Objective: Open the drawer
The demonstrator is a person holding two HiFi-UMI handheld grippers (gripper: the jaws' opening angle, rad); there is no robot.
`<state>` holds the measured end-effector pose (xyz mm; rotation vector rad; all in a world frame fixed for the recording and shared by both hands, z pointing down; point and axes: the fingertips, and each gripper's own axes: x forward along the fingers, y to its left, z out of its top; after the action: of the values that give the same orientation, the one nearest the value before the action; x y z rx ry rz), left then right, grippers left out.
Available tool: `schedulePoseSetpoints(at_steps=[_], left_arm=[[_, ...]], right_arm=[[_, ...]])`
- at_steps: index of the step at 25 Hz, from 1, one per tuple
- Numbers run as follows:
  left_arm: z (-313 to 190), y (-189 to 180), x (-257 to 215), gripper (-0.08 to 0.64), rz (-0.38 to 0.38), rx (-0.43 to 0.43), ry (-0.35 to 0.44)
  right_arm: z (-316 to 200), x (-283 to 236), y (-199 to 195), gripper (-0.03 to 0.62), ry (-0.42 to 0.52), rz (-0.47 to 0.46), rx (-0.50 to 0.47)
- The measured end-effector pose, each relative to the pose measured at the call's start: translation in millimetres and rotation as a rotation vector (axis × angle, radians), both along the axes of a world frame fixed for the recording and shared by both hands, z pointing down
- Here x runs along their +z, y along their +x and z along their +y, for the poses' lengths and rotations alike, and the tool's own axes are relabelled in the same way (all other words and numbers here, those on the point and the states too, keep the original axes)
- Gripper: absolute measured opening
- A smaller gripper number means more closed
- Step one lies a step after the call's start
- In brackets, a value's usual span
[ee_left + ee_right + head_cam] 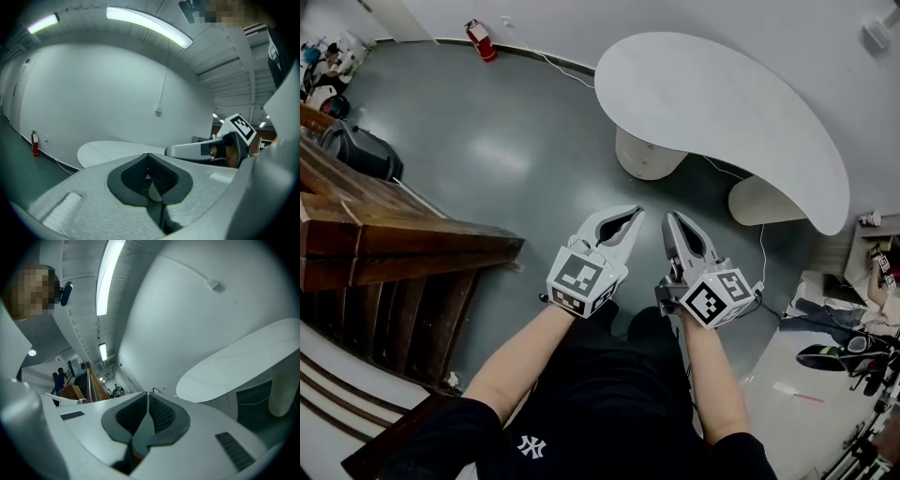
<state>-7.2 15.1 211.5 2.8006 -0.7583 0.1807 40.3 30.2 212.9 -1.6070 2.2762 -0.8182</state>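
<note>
Claws both shut, nothing held: left gripper [630,221] & right gripper [672,223] side by side near body, aimed toward far white table [722,103]. Prob transit pose. No drawer in any view; wooden stair rail [403,242] left.

Wooden stair rail [422,236] cut off at left edge; distant person [60,378] too small for detail.

In the head view, the table [722,103] fills the upper right. The extinguisher [481,40] stands at the top, left of it, against the wall [544,21]. The stair rail [403,246] runs along the left edge, with a bin [361,150] above it. The left gripper [634,216] and right gripper [671,221] sit side by side at centre, below the table.
</note>
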Motion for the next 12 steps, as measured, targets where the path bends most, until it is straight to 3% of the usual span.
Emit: schedulePoseSetpoints(at_steps=[5,12], left_arm=[[-41,18,26,0.008,0.005,-0.02,-0.013],[-102,48,99,0.008,-0.003,-0.052,-0.046]], right_arm=[[-38,39,19,0.018,-0.062,-0.013,0.021],[-105,124,55,0.018,-0.131,-0.039,0.024]])
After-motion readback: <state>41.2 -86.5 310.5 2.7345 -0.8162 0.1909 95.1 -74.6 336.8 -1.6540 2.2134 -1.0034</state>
